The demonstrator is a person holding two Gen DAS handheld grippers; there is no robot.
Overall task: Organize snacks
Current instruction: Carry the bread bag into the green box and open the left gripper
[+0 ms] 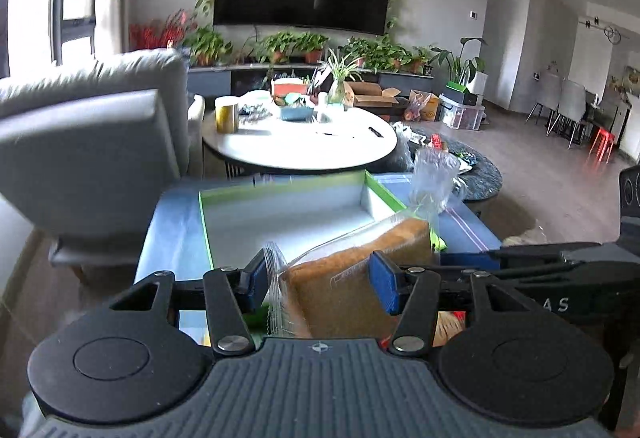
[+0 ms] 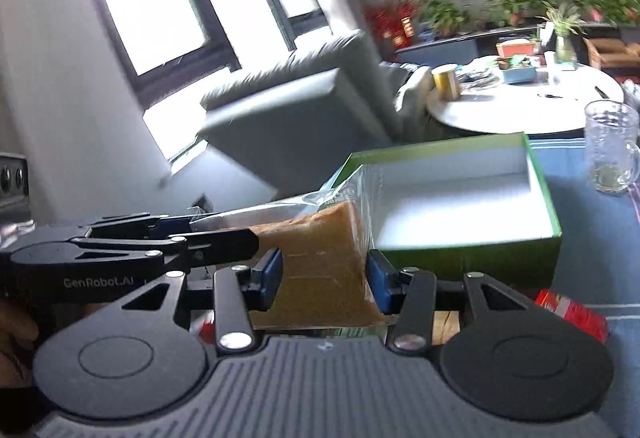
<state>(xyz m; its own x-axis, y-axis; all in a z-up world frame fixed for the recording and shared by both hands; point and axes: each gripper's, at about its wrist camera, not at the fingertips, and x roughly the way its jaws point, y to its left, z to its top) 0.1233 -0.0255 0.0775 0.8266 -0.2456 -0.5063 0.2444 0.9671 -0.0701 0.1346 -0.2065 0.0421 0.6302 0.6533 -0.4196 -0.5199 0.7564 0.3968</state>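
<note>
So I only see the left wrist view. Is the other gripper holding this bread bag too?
Observer: Yes. In the right wrist view the right gripper has a blue pad pressed on each side of the bread bag.
Operator: And that clear blurry thing right of the green box?
Observer: A glass mug with a handle, upright on the blue cloth beside the box.
Operator: Anything else there?
Observer: A red packet lies on the cloth near the right gripper.
</note>
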